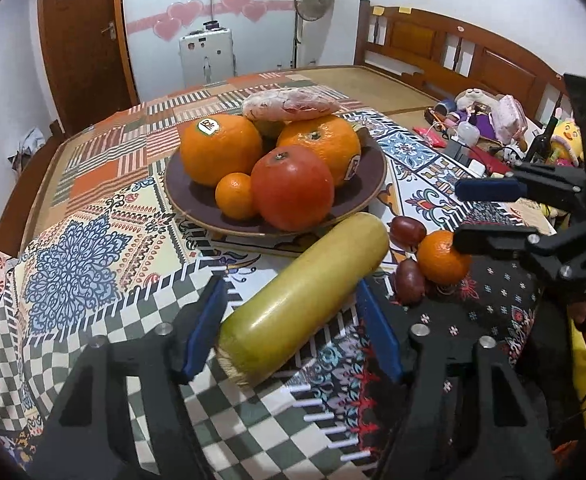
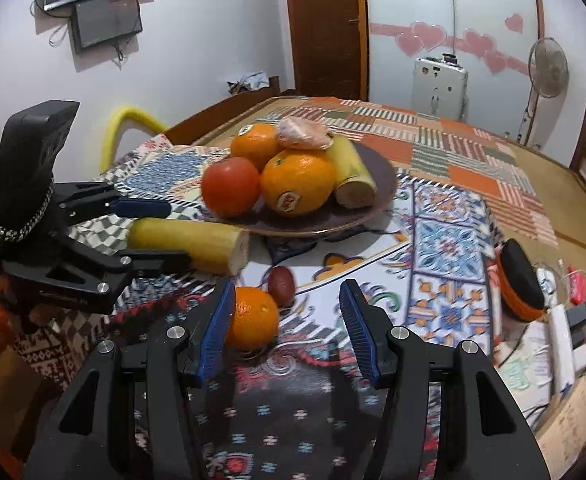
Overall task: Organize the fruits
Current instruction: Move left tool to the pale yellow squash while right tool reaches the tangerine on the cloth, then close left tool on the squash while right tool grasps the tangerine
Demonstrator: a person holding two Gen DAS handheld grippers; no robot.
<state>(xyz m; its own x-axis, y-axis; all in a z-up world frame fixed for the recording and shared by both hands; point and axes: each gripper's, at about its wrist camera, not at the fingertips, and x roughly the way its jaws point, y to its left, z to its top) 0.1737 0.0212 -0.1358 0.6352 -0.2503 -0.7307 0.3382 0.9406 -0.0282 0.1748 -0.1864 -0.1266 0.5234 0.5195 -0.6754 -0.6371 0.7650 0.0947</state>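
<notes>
A brown plate (image 1: 197, 204) holds two large oranges (image 1: 221, 148), a red tomato (image 1: 293, 188), a small mandarin and a peeled fruit on top. A yellow banana piece (image 1: 305, 300) lies on the tablecloth between the open fingers of my left gripper (image 1: 289, 300); the pads are beside it, not pressing. My right gripper (image 2: 287, 300) is open, with a small mandarin (image 2: 251, 322) by its left finger. Dark red dates (image 1: 407, 230) lie beside it. The left gripper (image 2: 161, 232) also shows in the right wrist view, around the banana piece (image 2: 189, 242).
The patterned tablecloth (image 1: 93, 240) covers a table. Toys, a bottle and clutter (image 1: 493, 128) sit at the far right. A second banana piece (image 2: 351, 176) lies on the plate (image 2: 381, 196). A black and orange pouch (image 2: 521, 288) lies to the right.
</notes>
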